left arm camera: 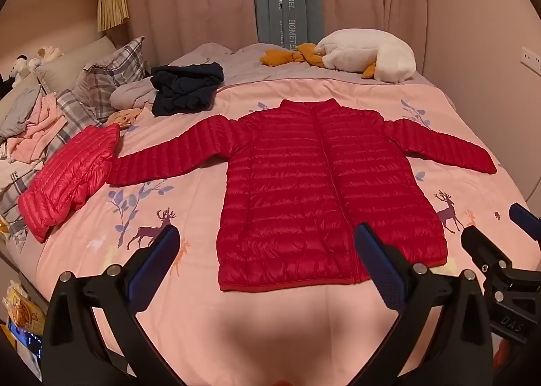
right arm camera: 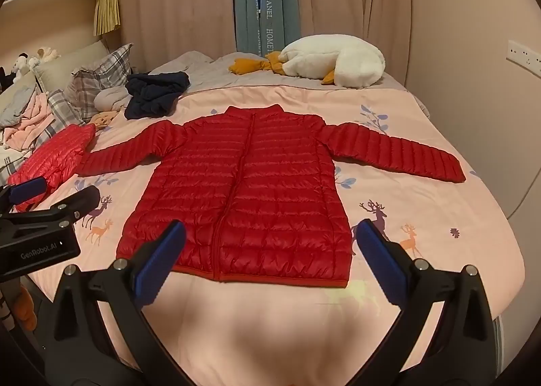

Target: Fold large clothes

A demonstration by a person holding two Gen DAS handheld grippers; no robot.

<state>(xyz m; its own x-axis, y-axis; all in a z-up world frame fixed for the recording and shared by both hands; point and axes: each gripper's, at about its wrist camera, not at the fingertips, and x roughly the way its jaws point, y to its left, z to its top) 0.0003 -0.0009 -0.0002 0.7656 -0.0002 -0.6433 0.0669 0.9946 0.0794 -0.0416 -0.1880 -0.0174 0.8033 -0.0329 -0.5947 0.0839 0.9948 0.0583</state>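
Now both the left hand-held gripper (left arm camera: pixel 267 260) and right hand-held gripper (right arm camera: pixel 270 250) hover spread wide, empty, at six o'clock of the flat red down jacket (left arm camera: pixel 324 189) on the bed (left arm camera: pixel 236 318).

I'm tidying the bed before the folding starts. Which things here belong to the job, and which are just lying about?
For the job:
- red puffer jacket, spread flat, sleeves out
- left gripper, open
- right gripper, open

Lying about:
- folded pink-red puffer jacket
- crumpled navy garment
- white goose plush
- plaid pillows
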